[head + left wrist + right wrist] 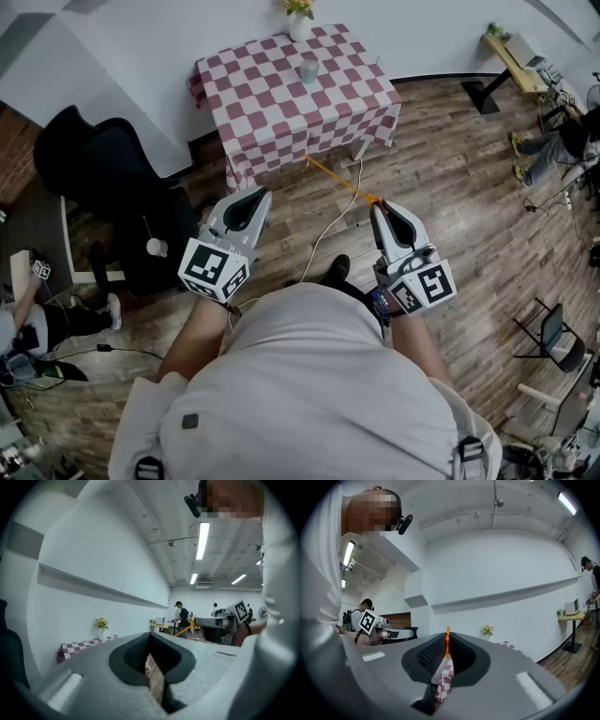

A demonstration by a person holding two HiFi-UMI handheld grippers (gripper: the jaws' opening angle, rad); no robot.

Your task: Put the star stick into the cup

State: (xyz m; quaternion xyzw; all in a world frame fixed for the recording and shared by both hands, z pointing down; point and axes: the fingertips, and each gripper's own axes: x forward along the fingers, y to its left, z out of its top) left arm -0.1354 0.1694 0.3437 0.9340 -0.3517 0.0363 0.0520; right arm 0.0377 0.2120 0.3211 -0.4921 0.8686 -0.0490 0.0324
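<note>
Wood-plank floor (450,178) across centre and right of frame. White wall (141,47) along top; brick section (11,150) at left edge. Table with red-and-white checked cloth (281,103) against wall, upper centre; flower vase (299,21) at rear edge. Black chair (103,169) at left. Wooden bench (511,58) upper right. Folding chair (553,333) lower right. Ceiling strip lights (203,540) lit. Long ledge (93,588) on wall.

You get no readable words, numbers or brand names in any view. Only coded black-and-white square patterns show, on the left marker cube (214,270) of your left gripper (251,199) and the right marker cube (422,286) of your right gripper (380,208). They carry no letters or digits.
</note>
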